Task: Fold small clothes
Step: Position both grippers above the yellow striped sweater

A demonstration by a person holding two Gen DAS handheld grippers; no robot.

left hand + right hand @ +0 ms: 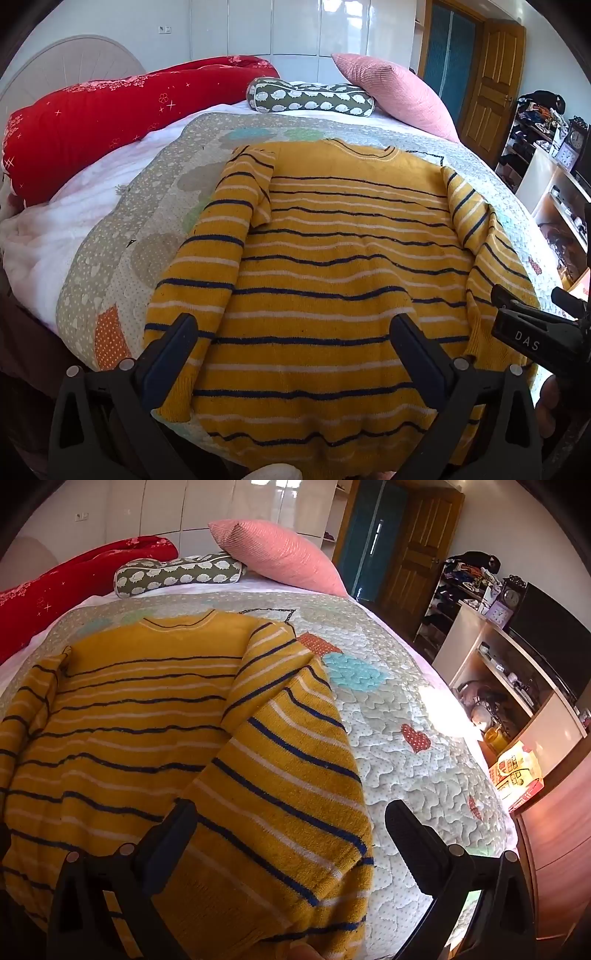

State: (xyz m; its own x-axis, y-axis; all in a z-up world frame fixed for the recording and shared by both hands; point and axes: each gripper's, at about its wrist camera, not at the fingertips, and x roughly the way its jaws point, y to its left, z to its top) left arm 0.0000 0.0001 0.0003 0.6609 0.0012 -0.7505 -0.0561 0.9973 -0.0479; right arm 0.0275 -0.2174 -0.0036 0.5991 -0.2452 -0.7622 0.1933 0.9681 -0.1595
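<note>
Both jaws wide apart, empty, poised over the near hem of the striped sweater.

Left gripper [295, 354] spread above the sweater [343, 258], nothing clamped; right gripper [291, 845] likewise gaping, straddling the cuff end of the right sleeve [295, 775], apparently not touching. Laid flat on the quilt [147, 221] of the bed, neckline far, hem near, long axis running straight away from the jaws. Both sleeves already turned inward over the body. Right sleeve nearer the right hand; likely next a bottom-to-top fold, one gripper to each hem corner.
</note>
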